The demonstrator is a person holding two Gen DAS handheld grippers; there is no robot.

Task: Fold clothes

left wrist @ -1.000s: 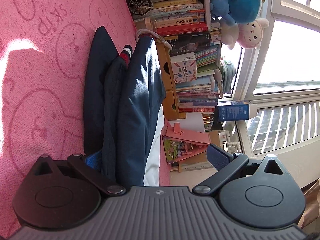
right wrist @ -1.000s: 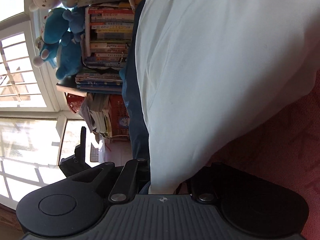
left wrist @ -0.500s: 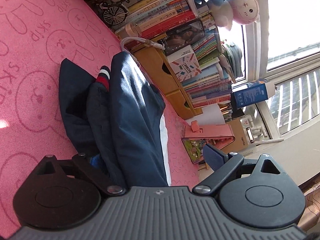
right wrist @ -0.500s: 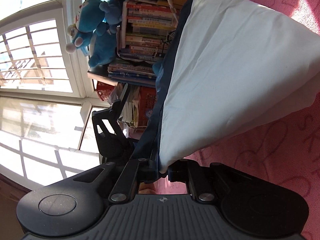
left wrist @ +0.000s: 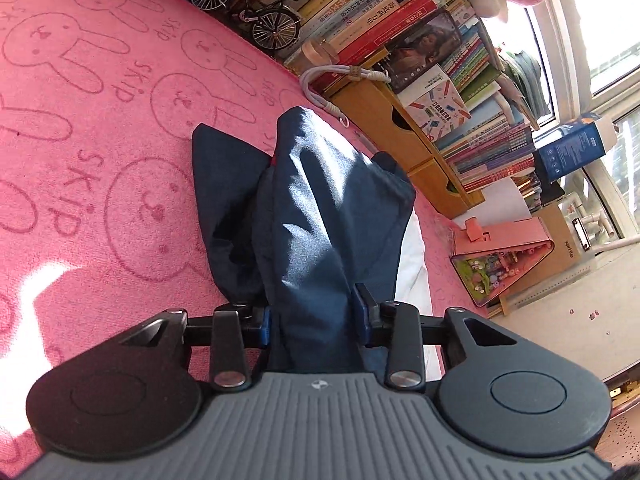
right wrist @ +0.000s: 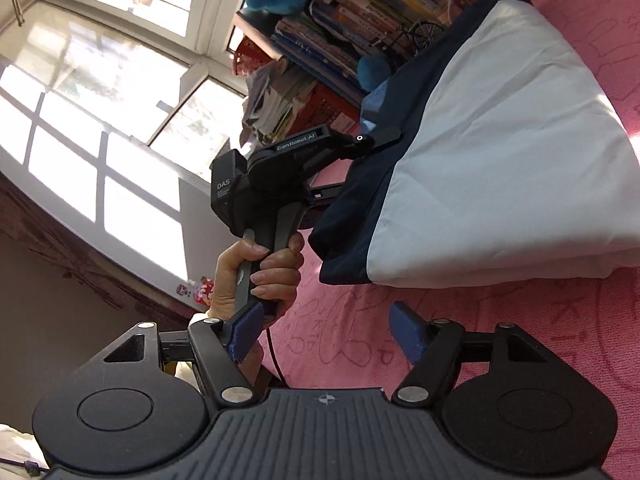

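Note:
A navy and white garment [left wrist: 320, 200] lies folded on the pink rabbit-print cover [left wrist: 100, 160]. My left gripper [left wrist: 314, 320] is closing, and a bunched navy fold fills the gap and touches both blue pads. In the right wrist view the garment [right wrist: 500, 160] shows its white side with a navy edge. There a hand [right wrist: 260, 272] holds the left gripper [right wrist: 368, 156] at that navy edge. My right gripper [right wrist: 326, 336] is opening a short way in front of the garment's near corner. Only pink cover lies between its pads.
Stacked books and a model bicycle [left wrist: 264, 20] line the far side of the cover. A wooden drawer box [left wrist: 384, 120] and a pink stand [left wrist: 504, 240] sit beside them. Plush toys and bright windows [right wrist: 100, 120] are beyond.
The left jaws have come in from wide open onto the navy fold. The right gripper has let go of the white corner, opened and pulled back from it. Both wrists have rolled.

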